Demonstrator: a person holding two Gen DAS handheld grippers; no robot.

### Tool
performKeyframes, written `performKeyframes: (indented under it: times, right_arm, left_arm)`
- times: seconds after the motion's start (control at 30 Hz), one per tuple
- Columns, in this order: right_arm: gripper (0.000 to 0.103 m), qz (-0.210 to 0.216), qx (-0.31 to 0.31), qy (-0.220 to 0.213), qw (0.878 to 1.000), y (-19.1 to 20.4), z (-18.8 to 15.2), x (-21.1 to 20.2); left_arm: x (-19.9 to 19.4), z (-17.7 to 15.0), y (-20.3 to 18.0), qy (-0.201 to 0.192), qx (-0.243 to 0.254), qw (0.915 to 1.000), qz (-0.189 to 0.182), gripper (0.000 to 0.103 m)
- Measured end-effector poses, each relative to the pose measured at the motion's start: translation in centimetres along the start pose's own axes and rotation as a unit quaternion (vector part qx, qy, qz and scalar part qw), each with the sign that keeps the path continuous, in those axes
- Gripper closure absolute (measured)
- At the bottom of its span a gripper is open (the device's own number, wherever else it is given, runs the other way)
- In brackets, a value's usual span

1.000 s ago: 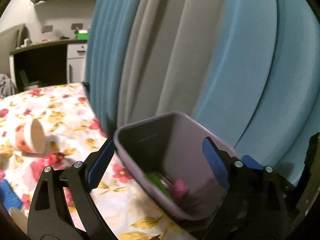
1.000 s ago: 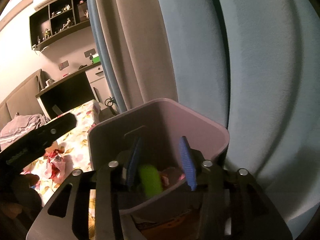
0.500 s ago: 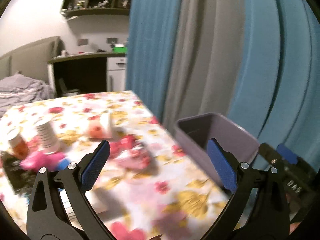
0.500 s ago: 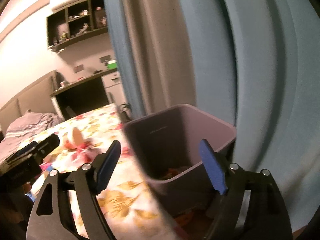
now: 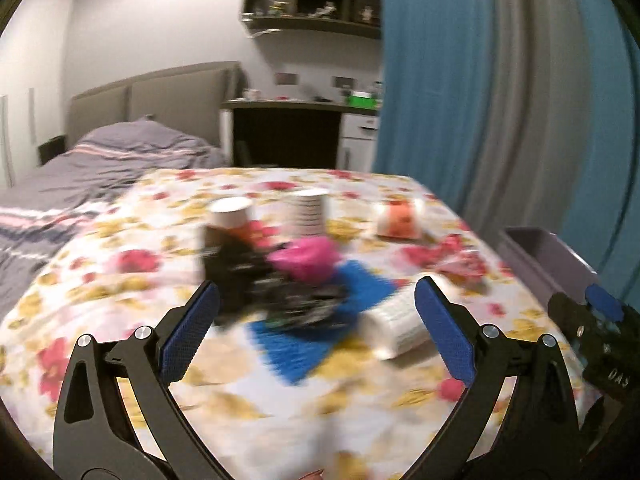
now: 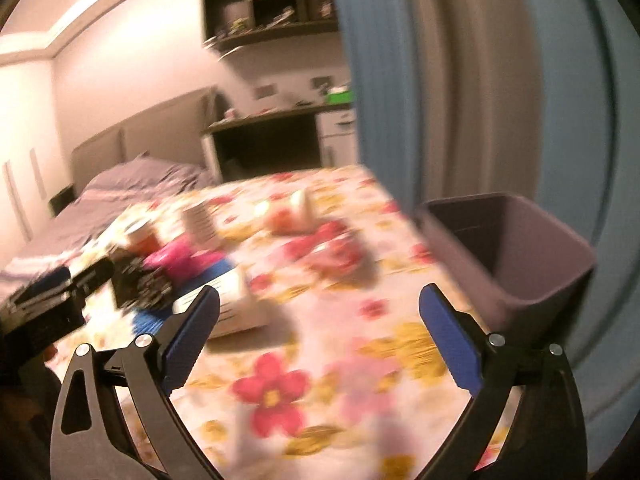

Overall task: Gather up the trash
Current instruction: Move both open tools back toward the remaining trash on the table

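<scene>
Trash lies blurred on a flower-print cloth (image 5: 120,280): a pink crumpled wad (image 5: 308,258), a black wrapper (image 5: 280,292), a blue flat piece (image 5: 320,336), a white paper cup (image 5: 396,328) on its side and a red wrapper (image 5: 460,260). My left gripper (image 5: 316,320) hovers open just short of this pile, nothing between its pads. A purple bin (image 6: 520,264) stands at the cloth's right edge. My right gripper (image 6: 320,320) hangs over bare cloth left of the bin, its jaws opening and empty. The white paper cup (image 6: 228,300) lies ahead of its left finger.
Two upright cups (image 5: 232,216) (image 5: 306,212) and a tipped cup (image 5: 400,220) stand behind the pile. Blue and grey curtains (image 5: 500,120) hang right of the bin. A bed (image 5: 100,160), a desk (image 5: 288,136) and wall shelves lie beyond. The other gripper (image 6: 52,304) shows at left.
Both views have swung left, away from the bin and toward the trash on the cloth. The right jaws have spread from half-closed to wide. The left gripper has stayed open.
</scene>
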State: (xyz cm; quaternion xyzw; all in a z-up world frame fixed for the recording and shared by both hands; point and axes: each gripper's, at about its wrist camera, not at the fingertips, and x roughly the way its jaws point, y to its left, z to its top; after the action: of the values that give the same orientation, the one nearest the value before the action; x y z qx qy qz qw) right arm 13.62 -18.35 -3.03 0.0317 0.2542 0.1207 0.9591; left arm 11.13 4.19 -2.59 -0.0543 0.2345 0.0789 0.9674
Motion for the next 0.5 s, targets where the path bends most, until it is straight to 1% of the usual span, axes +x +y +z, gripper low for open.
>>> performKeyframes:
  times: [0.13,0.23,0.4,0.5]
  right_arm:
    - [0.006,0.023,-0.036,0.033,0.999,3.8,-1.0,2.1]
    - [0.006,0.030,-0.055,0.059,0.996,5.6,-1.6,3.9]
    - [0.006,0.031,-0.072,0.093,0.993,7.4,-2.3,6.4]
    - [0.006,0.029,-0.082,0.098,0.991,8.3,-2.3,7.4]
  left_arm:
    - [-0.6,0.1,3.2,0.001,-0.021,0.9996,0.019,0.006]
    - [-0.6,0.1,4.2,0.001,-0.033,0.9992,0.022,0.006]
    - [-0.6,-0.2,4.8,0.001,-0.038,0.9991,0.018,0.006]
    - [-0.3,-0.3,4.8,0.001,-0.038,0.9992,0.017,0.006]
